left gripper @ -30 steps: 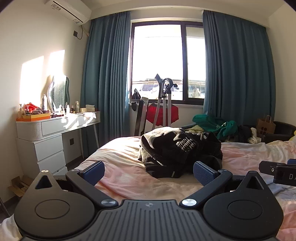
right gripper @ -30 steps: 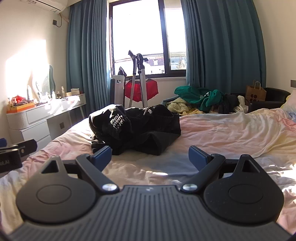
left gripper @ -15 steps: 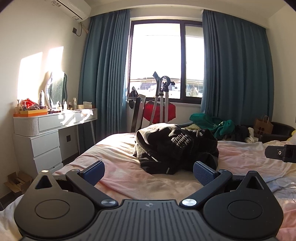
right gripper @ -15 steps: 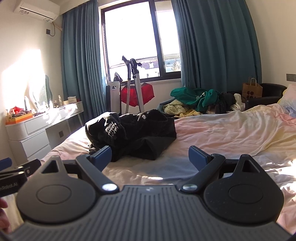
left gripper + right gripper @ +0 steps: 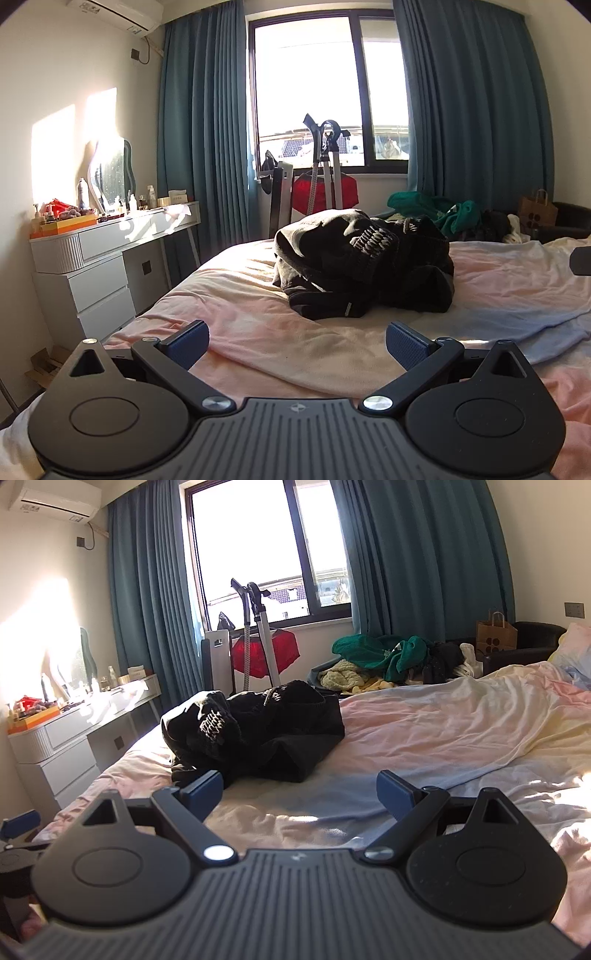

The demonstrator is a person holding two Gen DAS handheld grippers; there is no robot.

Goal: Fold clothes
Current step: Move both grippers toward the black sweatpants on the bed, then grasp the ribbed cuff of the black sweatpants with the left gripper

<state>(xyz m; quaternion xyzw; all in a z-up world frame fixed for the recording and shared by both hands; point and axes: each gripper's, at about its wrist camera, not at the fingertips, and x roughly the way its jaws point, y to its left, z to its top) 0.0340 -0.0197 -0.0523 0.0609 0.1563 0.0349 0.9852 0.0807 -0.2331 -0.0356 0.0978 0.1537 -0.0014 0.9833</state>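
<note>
Sunlit bedroom, pastel bed sheet [image 5: 258,317] in front of me, nothing folded yet.

Both my tools hover low over the sheet with nothing in them: my left gripper [image 5: 297,341] has its blue pads spread wide, and my right gripper [image 5: 300,792] is spread just as wide. From the left wrist, the crumpled black garment [image 5: 364,264] sits at about 12 o'clock, clear of my pads; from the right wrist it lies at 11 o'clock, near my left finger. My worry is that the heap is bunched and layered, so a blind pinch could catch several thicknesses or the sheet under it, and lifting would drag everything instead of opening the garment flat. Strong backlight from the window [image 5: 325,92] hides its edges too.
</note>
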